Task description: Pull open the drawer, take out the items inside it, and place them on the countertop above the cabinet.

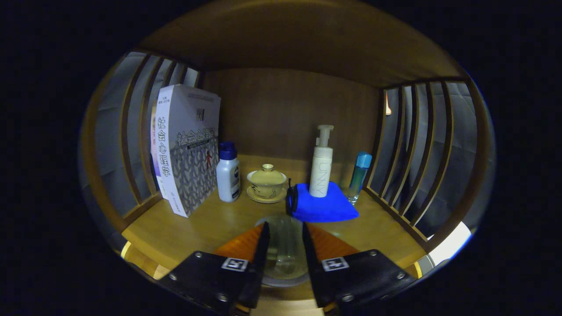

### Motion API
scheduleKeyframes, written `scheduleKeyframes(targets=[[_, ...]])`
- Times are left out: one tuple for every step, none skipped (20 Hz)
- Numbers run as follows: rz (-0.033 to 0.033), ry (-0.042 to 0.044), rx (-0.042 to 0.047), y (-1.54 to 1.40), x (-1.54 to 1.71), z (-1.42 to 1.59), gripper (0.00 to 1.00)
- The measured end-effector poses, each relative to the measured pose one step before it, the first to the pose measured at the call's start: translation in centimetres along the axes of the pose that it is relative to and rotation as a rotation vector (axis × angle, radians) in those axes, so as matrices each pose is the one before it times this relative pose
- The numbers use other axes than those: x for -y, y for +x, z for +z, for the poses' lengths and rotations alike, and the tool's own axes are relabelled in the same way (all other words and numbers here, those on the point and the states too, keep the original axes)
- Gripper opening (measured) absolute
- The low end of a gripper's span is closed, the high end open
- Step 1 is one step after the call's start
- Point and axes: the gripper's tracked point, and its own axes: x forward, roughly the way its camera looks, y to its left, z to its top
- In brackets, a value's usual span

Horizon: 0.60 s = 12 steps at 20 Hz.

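Apparently the task is well on: the gripper [284, 232] has its fingers closed on a clear glass cup [283, 245], both sides pressing it, low over the wooden countertop [184, 232], though whether it rests there I cannot tell. Just ahead lies a blue cloth [327, 206] bearing a pump bottle [321, 169]; beyond stand a lidded teacup [267, 182], a white bottle [228, 173] and a book [186, 149]. The drawer lies out of sight, so what remains inside is unknown
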Motion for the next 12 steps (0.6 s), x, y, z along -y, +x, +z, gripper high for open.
scheduleKeyframes(targets=[[0.00783, 0.01499, 0.01785, -0.729, -0.165, 0.398, 0.70], [0.00684, 0.01471, 0.02033, -1.169, -0.261, 0.309, 0.81], [0.00377, 0.00922, 0.02695, -1.403, -0.337, 0.434, 0.93], [-0.00338, 0.00590, 0.02827, -1.581, -0.157, 0.480, 0.96], [0.00660, 0.00463, 0.03456, -1.793, -0.266, 0.362, 0.96], [0.01208, 0.00571, 0.04003, -2.026, -0.553, 0.645, 0.96], [0.01324, 0.00086, 0.04264, -2.029, -0.577, 0.633, 0.96], [0.00852, -0.00677, 0.03996, -2.385, -0.578, 0.592, 0.96], [0.00826, -0.01266, 0.03536, -2.618, -0.641, 0.546, 0.96], [0.00566, -0.01406, 0.02421, -2.520, -0.661, 0.090, 0.96], [0.00476, -0.00856, 0.01900, -2.382, -0.725, -0.037, 0.96], [0.01221, -0.00994, 0.00569, -2.237, -0.897, -0.362, 0.96]])
